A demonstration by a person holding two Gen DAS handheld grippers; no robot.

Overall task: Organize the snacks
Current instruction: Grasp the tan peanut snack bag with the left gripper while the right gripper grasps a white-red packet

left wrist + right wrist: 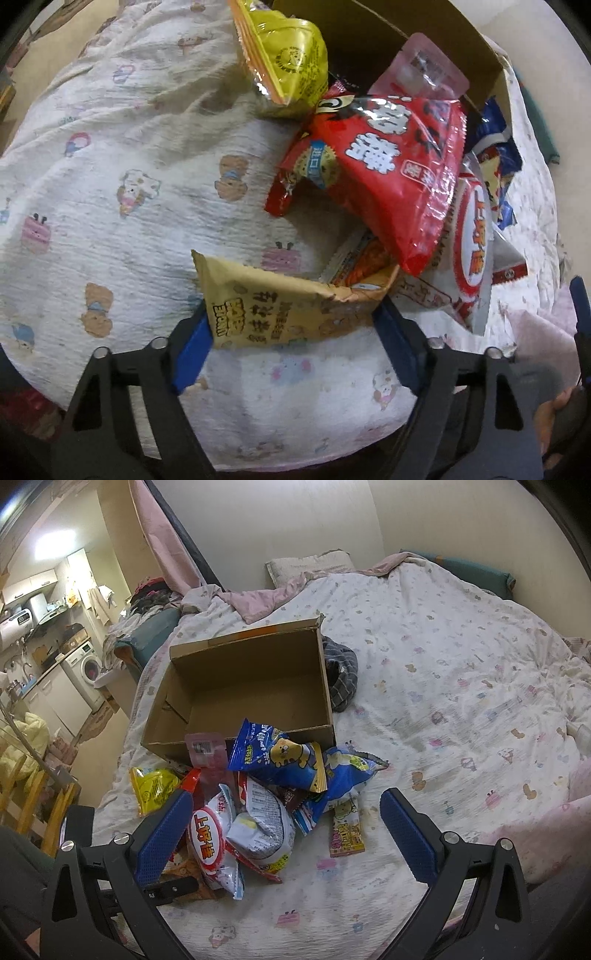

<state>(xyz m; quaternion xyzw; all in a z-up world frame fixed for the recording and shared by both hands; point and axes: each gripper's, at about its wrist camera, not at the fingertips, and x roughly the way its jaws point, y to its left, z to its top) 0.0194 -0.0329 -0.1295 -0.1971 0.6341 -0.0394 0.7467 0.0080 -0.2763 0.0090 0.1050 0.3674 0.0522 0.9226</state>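
My left gripper (291, 328) has its blue pads against both sides of a tan snack packet (280, 306), clamped on it; the packet sits crumpled between them, just above the bed sheet (110, 166). Directly beyond the packet lies an orange-printed sachet (360, 264), and over that leans a large red bag (391, 166). To the right of the red bag is a white bag with a red oval label (474, 243), touching it. Further out, a yellow bag (284, 59) rests at the edge of the cardboard box (424, 33), with a pink pouch (424, 66) propped against the box wall.

My right gripper (288, 827) stands wide apart and holds nothing. It hovers above the snack heap on the bed. The left pad sits beside the white bag with a red oval label (207, 842); a grey-and-white bag (262, 823) lies between the pads. Beyond these are two blue bags (280, 753), overlapping, the upper one leaning on the front wall of the cardboard box (236, 679). The box is open, its interior bare of snacks as far as I can see. The yellow bag (151, 786) lies left of the heap. A striped grey cloth (343, 672) lies just beside the box on the right.
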